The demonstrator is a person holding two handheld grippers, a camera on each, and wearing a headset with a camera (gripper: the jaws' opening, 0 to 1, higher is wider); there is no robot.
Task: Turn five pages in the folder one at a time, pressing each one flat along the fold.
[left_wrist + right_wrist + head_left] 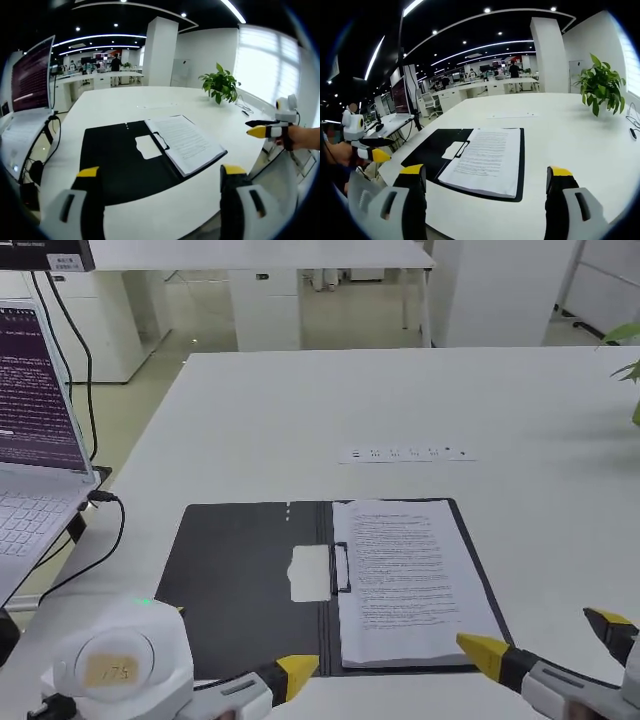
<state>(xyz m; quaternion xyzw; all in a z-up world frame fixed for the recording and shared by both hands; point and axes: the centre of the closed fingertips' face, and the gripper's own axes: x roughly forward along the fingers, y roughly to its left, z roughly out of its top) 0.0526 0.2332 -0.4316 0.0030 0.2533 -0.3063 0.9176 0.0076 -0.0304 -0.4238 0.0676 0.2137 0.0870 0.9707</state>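
A black folder [250, 580] lies open on the white table, with a white label on its left cover. A stack of printed pages [410, 575] is clipped flat on its right half. My left gripper [285, 685] hovers open at the folder's near left corner, apart from it. My right gripper [548, 638] is open just off the near right corner, with nothing between its yellow tips. In the left gripper view, the open left gripper [160, 172] frames the folder [110, 160] and pages [182, 142]. In the right gripper view, the open right gripper [486, 171] faces the pages [487, 160].
An open laptop [30, 440] stands at the left table edge, with a black cable [100, 530] trailing beside it. A white power strip [405, 453] lies beyond the folder. A potted plant [220, 85] stands at the far right of the table.
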